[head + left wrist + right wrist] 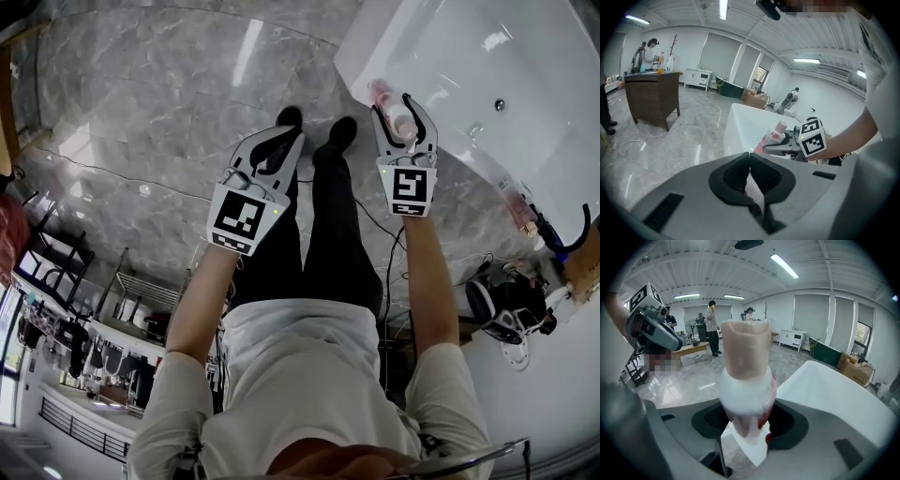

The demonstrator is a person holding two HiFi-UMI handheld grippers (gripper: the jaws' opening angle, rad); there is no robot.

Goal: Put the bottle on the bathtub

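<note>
Right arm's out straight in front of me, bare forearm running up the head view toward 12 o'clock, wrist tipped down. The right gripper [392, 105] sits at about 1 o'clock in that view, marker cube facing up. Its jaws are clamped on the bottle [398, 117], a pale pink one with a tan cap. In the right gripper view the bottle [745, 376] stands upright between the dark pads, one pressing on each side of its lower body.

The bottle's over the near corner of the bathtub [487, 84], which fills the 1 to 2 o'clock part of the head view. From the gripper's own camera I see the white bathtub [825, 385] rim spreading off toward 3 o'clock, with its corner showing right below the bottle's base. I can't tell whether base and rim are touching.

Left arm's extended too, forearm angled toward 1 o'clock, and the left gripper [289, 139] hangs over the marble floor [141, 112] close to my shoes, well apart from the tub. Its own camera shows the left gripper [749, 157] with jaws pressed together, nothing between them. At 2 o'clock from those tips I see the bottle [774, 136] at the edge of the bathtub [740, 126].
</note>
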